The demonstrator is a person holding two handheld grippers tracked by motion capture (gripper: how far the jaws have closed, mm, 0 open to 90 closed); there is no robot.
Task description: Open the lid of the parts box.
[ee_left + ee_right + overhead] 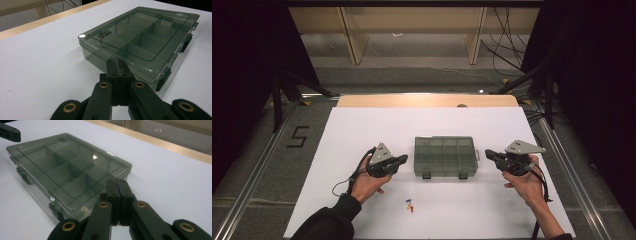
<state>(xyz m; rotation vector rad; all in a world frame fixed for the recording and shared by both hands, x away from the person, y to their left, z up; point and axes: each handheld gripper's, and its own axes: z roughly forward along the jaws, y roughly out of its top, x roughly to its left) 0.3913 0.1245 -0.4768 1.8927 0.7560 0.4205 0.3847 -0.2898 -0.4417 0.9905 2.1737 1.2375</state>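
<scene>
A smoky clear plastic compartment box (pixel 445 156) lies lid-down shut in the middle of the white sheet, with two dark latches on its near edge. My left gripper (pixel 402 159) rests just left of the box, jaws shut with nothing between them. In the left gripper view its tip (pixel 118 62) points at the box (pixel 140 37) corner. My right gripper (pixel 488 154) sits just right of the box, also shut and holding nothing. The right gripper view has its tip (pixel 117 182) beside the box (pixel 67 167) end. A few tiny coloured pieces (pixel 410 205) lie on the sheet in front.
The white sheet (pixel 362 130) covers the table, with a wooden strip (pixel 427 100) along its far edge. Metal rails run down both sides. Wooden table legs and cables stand on the floor beyond. A "5" mark (pixel 298 136) is on the left floor.
</scene>
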